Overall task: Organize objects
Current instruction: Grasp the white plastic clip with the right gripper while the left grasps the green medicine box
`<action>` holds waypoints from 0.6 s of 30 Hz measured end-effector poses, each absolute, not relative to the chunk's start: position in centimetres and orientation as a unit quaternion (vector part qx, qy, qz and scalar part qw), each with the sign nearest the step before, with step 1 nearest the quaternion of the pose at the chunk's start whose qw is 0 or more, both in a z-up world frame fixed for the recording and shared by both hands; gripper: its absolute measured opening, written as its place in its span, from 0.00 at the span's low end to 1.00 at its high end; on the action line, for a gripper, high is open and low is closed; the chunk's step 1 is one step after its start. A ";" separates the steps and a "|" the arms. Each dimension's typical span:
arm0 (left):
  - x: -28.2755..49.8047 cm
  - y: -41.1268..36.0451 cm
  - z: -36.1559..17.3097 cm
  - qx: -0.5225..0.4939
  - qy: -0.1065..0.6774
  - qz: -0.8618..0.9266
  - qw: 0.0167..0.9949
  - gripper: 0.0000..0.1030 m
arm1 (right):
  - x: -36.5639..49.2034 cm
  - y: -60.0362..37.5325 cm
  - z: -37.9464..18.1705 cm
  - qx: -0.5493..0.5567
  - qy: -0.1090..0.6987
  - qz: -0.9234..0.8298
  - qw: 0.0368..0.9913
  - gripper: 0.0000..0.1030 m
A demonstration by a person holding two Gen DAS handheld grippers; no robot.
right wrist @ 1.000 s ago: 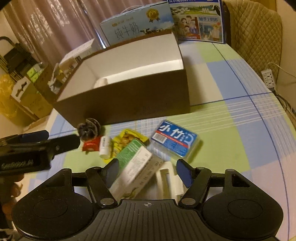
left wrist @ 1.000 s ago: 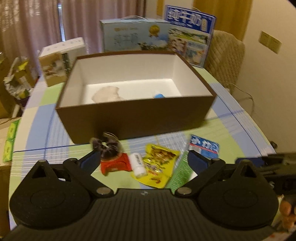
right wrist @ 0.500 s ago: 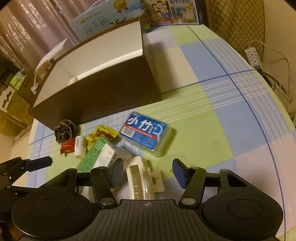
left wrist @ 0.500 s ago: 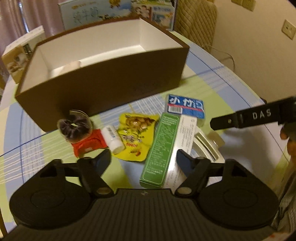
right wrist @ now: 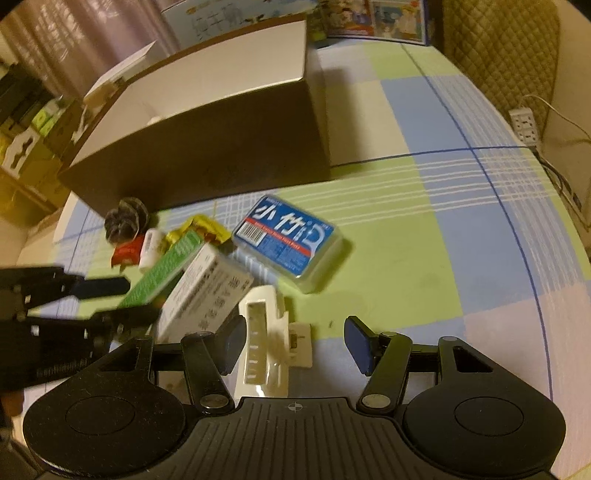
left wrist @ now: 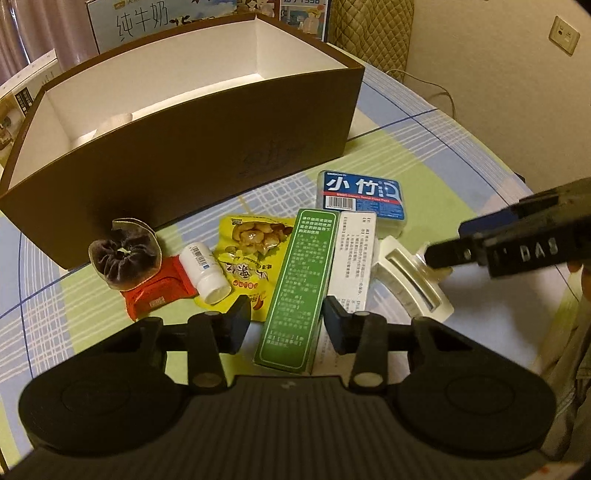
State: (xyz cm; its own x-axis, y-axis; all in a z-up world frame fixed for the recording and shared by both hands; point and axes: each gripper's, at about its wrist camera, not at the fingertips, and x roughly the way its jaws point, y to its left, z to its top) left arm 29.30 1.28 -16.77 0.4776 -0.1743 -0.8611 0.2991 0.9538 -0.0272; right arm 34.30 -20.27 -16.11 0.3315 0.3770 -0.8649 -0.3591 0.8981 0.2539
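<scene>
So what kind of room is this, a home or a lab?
Most likely a home dining area: a table with a checked tablecloth, a quilted chair beside it, curtains behind, and milk cartons past the brown box.

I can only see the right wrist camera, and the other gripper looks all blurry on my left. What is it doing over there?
Observer: The left gripper is open, with one finger on each side of the near end of the long green cardboard box. It has not gripped anything yet.
Operator: And what's that crumpled yellow thing behind the green box?
Observer: It's a flat yellow snack packet with nuts pictured on its front.
Operator: Is the little white thing next to it a bottle?
Observer: Yes, it's a small white plastic bottle lying on its side, with a barcode label.
</scene>
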 end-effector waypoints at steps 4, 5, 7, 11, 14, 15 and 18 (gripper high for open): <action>30.0 0.9 -17.1 0.067 0.490 -0.147 0.856 0.35 | 33.9 -19.4 -16.5 -0.015 0.536 0.239 0.809 0.55; 30.1 0.8 -17.2 0.062 0.491 -0.150 0.856 0.35 | 33.9 -19.2 -16.6 -0.020 0.537 0.241 0.808 0.55; 30.4 0.7 -17.5 0.050 0.497 -0.159 0.852 0.35 | 33.7 -18.8 -16.9 -0.030 0.539 0.245 0.805 0.55; 30.4 0.4 -18.0 0.033 0.508 -0.160 0.846 0.28 | 33.6 -18.1 -17.7 -0.053 0.550 0.243 0.798 0.55; 30.4 0.5 -18.0 0.022 0.520 -0.149 0.841 0.27 | 33.5 -18.1 -18.1 -0.062 0.556 0.238 0.794 0.55; 30.3 0.6 -18.0 0.012 0.526 -0.145 0.838 0.27 | 33.5 -18.1 -18.2 -0.060 0.557 0.237 0.794 0.55; 30.0 1.0 -18.1 -0.009 0.536 -0.142 0.832 0.27 | 33.7 -18.1 -18.4 -0.050 0.564 0.239 0.789 0.55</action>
State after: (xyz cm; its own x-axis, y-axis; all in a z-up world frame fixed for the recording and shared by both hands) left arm 30.02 0.99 -18.08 0.3858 -0.2459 -0.8892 0.2262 0.9596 -0.1672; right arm 33.68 -18.08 -18.44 0.2498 0.3199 -0.9139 -0.4331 0.8811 0.1900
